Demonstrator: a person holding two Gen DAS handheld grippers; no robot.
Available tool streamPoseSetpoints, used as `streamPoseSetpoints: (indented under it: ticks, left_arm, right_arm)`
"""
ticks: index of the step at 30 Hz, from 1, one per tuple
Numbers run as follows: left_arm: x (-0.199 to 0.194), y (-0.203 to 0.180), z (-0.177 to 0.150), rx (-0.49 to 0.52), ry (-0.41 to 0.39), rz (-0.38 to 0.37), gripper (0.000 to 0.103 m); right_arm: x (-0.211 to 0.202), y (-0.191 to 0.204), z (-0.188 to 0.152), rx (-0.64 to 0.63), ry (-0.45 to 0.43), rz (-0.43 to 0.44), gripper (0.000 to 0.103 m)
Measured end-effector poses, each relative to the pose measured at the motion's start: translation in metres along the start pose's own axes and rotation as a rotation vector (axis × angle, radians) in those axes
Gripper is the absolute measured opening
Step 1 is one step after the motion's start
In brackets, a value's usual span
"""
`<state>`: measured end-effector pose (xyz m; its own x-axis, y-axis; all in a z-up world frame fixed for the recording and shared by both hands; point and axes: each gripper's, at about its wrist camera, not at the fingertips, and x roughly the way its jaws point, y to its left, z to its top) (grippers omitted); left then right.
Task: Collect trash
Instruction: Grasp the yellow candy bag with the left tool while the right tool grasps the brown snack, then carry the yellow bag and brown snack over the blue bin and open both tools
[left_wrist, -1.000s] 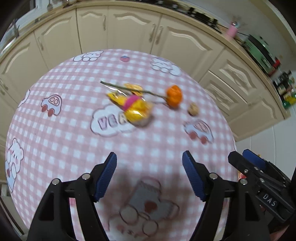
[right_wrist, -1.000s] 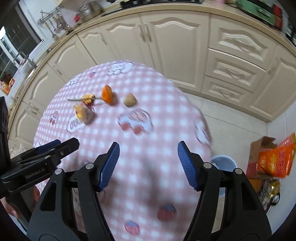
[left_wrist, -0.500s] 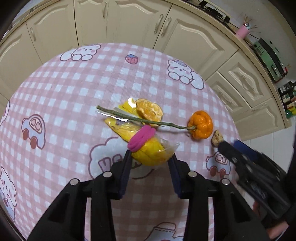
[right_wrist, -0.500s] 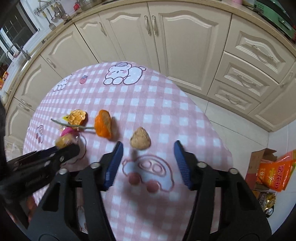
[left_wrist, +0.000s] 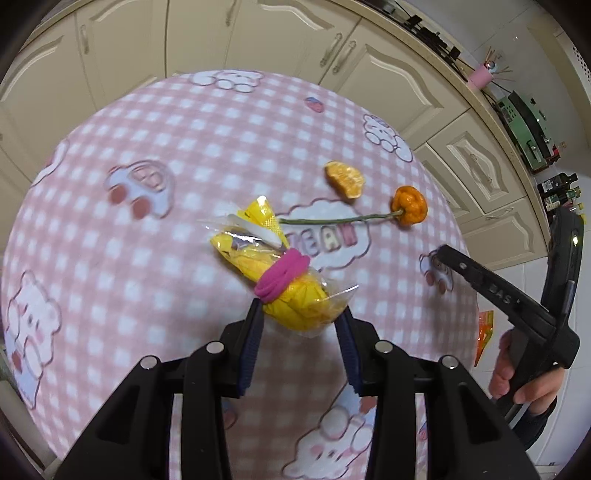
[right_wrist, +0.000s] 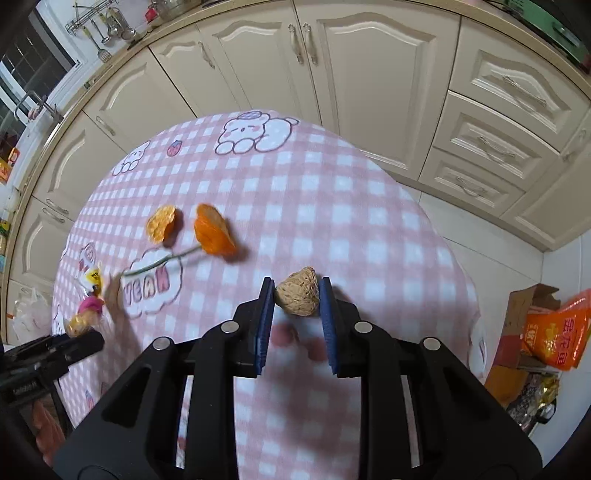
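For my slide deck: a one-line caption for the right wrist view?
Right gripper closes on a walnut shell on the pink checked tablecloth.

Pink checked table with orange peel and stemmed orange fruit.

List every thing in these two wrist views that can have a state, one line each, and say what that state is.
Left claw: closed on the yellow wrapper bundle.
Right claw: closed on the walnut.
Yellow wrapper bundle: crumpled, bound by a pink band, gripped at its near end.
Walnut: whole, between the blue pads.
Orange peel piece: lying loose on the cloth.
Orange fruit with stem: lying on its side, untouched.
Cabinet doors: shut.
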<state>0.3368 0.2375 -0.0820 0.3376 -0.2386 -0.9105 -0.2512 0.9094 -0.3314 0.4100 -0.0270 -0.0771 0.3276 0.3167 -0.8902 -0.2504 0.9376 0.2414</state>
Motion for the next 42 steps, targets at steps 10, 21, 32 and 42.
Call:
streamPoseSetpoints:
  ticks: [10,21,32,42]
  left_arm:
    - [-0.032,-0.002,-0.043,0.008,-0.040,0.000,0.038]
    - [-0.049,-0.079,-0.097,0.166,-0.055,-0.036,0.038]
    - [-0.026,-0.182,-0.148,0.351,-0.004,-0.046,0.039]
    - [0.017,-0.271,-0.182,0.506,0.088,-0.081,0.039]
  right_arm:
    - [-0.061,-0.012,-0.059,0.008,-0.049,0.044,0.025]
    - [-0.118,-0.057,-0.119,0.094,-0.114,0.038,0.025]
    - [-0.147,-0.139,-0.171,0.230,-0.155,0.034,0.025]
    - [-0.154,-0.224,-0.215,0.381,-0.158,0.004,0.025]
